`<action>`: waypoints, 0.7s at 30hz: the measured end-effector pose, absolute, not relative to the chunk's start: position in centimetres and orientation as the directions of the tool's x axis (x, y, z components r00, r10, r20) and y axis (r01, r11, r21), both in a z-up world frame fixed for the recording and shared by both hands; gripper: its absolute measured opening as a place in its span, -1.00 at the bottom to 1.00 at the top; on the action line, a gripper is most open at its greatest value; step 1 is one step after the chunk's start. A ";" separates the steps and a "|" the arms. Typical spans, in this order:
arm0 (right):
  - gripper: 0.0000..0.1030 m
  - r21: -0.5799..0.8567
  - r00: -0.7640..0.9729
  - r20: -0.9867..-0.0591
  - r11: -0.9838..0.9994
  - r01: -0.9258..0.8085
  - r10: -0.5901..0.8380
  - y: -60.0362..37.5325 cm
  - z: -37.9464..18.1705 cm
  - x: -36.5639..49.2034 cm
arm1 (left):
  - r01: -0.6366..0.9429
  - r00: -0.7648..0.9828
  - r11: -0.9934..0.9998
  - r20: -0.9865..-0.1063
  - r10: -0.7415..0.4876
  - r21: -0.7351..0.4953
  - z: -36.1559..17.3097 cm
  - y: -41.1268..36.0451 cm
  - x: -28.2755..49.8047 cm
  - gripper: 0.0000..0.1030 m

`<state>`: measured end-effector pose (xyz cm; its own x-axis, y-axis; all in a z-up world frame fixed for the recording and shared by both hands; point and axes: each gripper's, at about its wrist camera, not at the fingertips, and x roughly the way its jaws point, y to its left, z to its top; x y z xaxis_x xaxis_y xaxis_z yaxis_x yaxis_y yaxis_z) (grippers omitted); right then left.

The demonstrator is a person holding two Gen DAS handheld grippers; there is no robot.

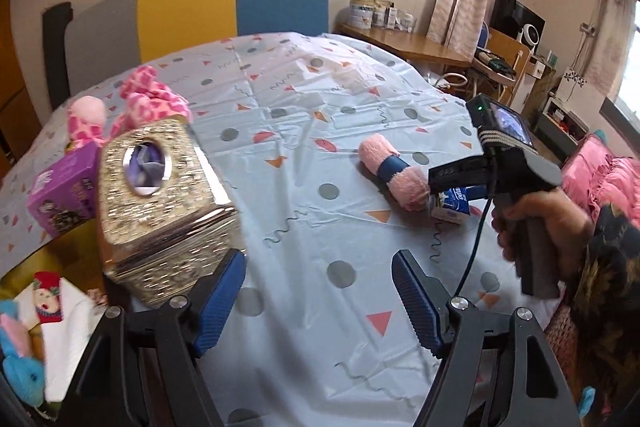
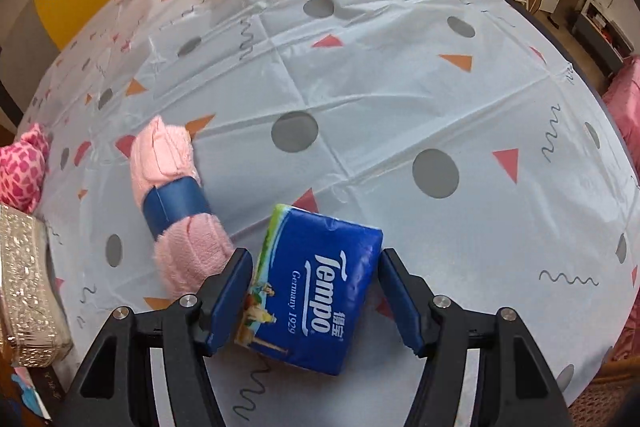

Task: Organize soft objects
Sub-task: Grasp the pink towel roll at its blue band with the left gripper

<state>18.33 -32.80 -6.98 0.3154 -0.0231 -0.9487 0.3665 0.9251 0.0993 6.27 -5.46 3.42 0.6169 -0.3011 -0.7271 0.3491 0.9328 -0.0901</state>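
Observation:
A blue Tempo tissue pack lies on the tablecloth between the fingers of my right gripper, which is open around it; the left finger touches the pack, the right finger stands just off it. A rolled pink towel with a blue band lies just left of the pack; it also shows in the left wrist view. My left gripper is open and empty above the cloth. In the left wrist view the right gripper sits at the pack.
A glittery gold tissue box stands at the table's left edge. A purple box and a pink spotted plush lie behind it. Small plush toys lie below the left edge. A chair back is beyond the table.

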 end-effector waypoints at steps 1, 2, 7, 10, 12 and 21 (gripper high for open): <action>0.18 0.080 0.313 -0.949 0.925 0.370 -0.043 -32.8 -7.0 18.2 | 0.353 0.609 0.931 -0.731 -0.307 -0.097 3.3 -5.9 6.7 0.48; 0.17 0.075 0.309 -0.950 0.922 0.380 -0.050 -33.0 -6.8 18.0 | 0.357 0.604 0.929 -0.734 -0.310 -0.099 3.1 -6.4 7.1 0.48; 0.11 0.079 0.340 -0.934 0.865 0.495 -0.110 -36.1 -5.4 16.0 | 0.362 0.555 0.923 -0.765 -0.328 -0.133 1.9 -9.1 10.4 0.48; 0.10 0.069 0.345 -0.926 0.830 0.553 -0.153 -37.6 -4.8 15.3 | 0.367 0.513 0.918 -0.791 -0.334 -0.149 0.6 -11.6 12.9 0.48; 0.10 0.111 0.353 -0.927 0.810 0.575 -0.124 -38.4 -4.8 15.0 | 0.371 0.495 0.915 -0.800 -0.338 -0.157 -0.1 -13.1 14.3 0.48; 0.11 0.165 0.402 -0.909 0.790 0.590 -0.111 -39.1 -3.9 15.0 | 0.361 0.398 0.909 -0.847 -0.352 -0.208 -3.4 -20.3 21.1 0.48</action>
